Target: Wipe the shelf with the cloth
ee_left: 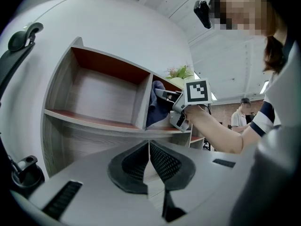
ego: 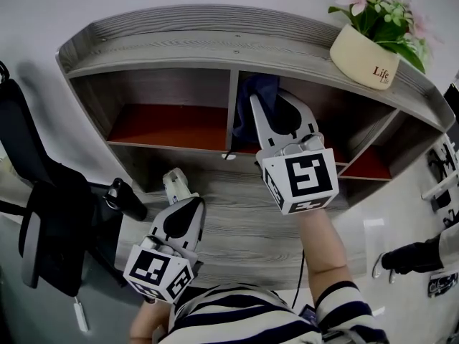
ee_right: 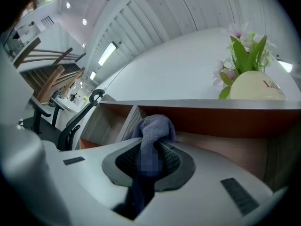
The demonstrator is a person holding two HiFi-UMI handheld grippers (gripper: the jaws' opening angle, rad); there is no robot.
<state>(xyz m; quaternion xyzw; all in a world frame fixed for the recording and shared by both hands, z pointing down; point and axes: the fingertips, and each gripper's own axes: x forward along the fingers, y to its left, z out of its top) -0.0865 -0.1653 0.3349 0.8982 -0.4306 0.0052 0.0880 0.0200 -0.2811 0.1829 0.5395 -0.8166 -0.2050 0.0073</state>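
A grey wooden shelf unit with red-floored compartments fills the head view. My right gripper reaches into the middle compartment, shut on a dark blue cloth that bunches against the divider. In the right gripper view the cloth sticks out between the jaws in front of the compartment's back wall. The left gripper view shows the same cloth and the right gripper inside that compartment. My left gripper hangs low over the lower ledge, shut with nothing in it; its jaws meet.
A cream flower pot with pink flowers stands on the shelf top at the right. A black office chair sits to the left. The left compartment holds nothing. A person stands far off.
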